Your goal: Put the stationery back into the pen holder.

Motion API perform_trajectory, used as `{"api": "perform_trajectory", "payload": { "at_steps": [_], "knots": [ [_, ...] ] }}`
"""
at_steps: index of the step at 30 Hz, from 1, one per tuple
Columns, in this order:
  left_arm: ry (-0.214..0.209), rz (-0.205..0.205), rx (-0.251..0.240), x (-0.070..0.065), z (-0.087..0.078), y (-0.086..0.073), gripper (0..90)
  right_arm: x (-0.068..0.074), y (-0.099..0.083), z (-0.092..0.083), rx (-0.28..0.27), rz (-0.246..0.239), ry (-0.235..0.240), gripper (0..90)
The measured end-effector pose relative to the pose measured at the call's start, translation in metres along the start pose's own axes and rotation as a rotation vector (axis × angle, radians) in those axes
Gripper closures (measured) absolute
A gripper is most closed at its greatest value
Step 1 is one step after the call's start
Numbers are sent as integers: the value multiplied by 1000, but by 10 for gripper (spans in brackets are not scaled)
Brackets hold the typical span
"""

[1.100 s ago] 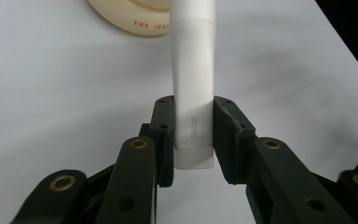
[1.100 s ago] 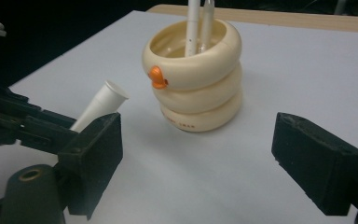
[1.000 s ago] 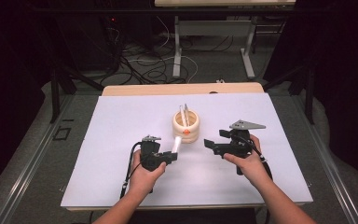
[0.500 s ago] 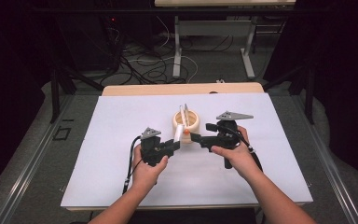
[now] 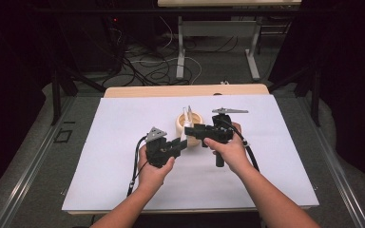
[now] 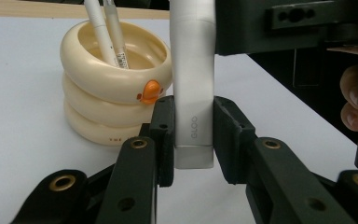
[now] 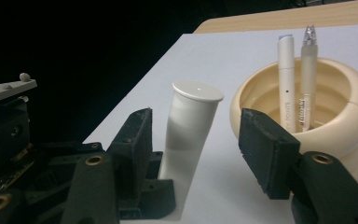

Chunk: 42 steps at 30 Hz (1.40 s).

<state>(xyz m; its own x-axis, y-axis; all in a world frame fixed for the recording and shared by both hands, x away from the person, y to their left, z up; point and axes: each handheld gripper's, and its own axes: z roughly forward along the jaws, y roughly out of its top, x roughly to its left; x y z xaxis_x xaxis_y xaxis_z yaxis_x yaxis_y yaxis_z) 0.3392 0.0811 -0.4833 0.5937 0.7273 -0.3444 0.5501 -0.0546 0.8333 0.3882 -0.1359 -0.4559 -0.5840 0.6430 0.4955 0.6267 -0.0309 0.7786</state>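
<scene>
The left gripper [image 6: 193,140] squeezes a white plastic glue stick [image 6: 193,93] beside the cream ring-shaped pen cup [image 6: 116,88]. The stick's top is cut off. The right gripper [image 7: 196,144] has been closing around it, not yet touching.

In the left gripper view, the left tongs [image 6: 193,140] rise from the bottom edge and clamp the lower end of a white glue stick [image 6: 193,93], which stands upright through the centre of the frame, with small grey lettering near its base. At upper left a cream ringed pen holder [image 6: 112,98] with an orange beak sits on the white tabletop [image 6: 23,140], holding two white pens [image 6: 107,32]. The right tongs' black body [image 6: 298,28] fills the upper right, fingertips [image 6: 354,100] at the right edge.
</scene>
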Motion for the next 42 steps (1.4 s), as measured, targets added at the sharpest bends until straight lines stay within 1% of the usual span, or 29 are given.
{"api": "perform_trajectory", "payload": {
  "at_steps": [1,5,7,8,10,11,12,13,16,17,18,21,23,25,27,28,29,30,34,36,38,42],
  "knots": [
    [-1,2,-3,0,0,-1,711,0,1,2,6,1,3,462],
    [-1,1,-5,0,-1,-1,711,2,2,11,3,19,4,495],
    [1,9,-12,1,-3,-1,711,2,3,14,12,31,8,506],
    [-1,2,-16,1,-3,-1,712,3,3,16,11,38,9,515],
    [0,4,-19,1,-4,-1,711,4,4,19,13,46,14,538],
    [0,5,-21,1,-4,-1,711,6,5,20,23,61,15,544],
    [-1,6,-21,1,-4,-1,711,7,5,21,20,60,10,556],
    [1,7,-21,1,-5,-1,711,7,6,23,21,61,14,564],
    [1,1,-29,1,-5,0,711,9,9,25,25,70,15,623],
    [5,11,-29,3,-6,0,711,10,10,26,25,74,8,643],
    [3,1,-32,3,-6,0,711,10,11,27,28,77,5,650],
    [3,-10,-36,5,-7,1,710,10,14,29,40,101,11,657],
    [-2,-24,-46,7,-7,2,709,11,17,32,49,102,13,659],
    [-5,-32,-45,10,-8,3,707,11,20,34,60,104,15,661],
    [3,-46,-42,12,-9,4,702,13,23,37,65,98,9,663],
    [6,-49,-38,13,-10,4,696,13,24,38,61,89,1,668],
    [7,-62,-36,14,-10,4,682,13,26,39,60,70,-13,668],
    [9,-62,-39,15,-11,4,671,13,29,41,59,52,-27,669],
    [23,-73,-37,20,-13,5,664,9,39,45,57,18,-81,669],
    [30,-80,-38,23,-14,5,652,6,43,47,55,-10,-112,669],
    [38,-95,-39,26,-14,6,635,3,48,48,47,-22,-135,669],
    [61,-101,-40,33,-16,7,582,-3,57,53,28,-52,-195,669]
  ]
}}
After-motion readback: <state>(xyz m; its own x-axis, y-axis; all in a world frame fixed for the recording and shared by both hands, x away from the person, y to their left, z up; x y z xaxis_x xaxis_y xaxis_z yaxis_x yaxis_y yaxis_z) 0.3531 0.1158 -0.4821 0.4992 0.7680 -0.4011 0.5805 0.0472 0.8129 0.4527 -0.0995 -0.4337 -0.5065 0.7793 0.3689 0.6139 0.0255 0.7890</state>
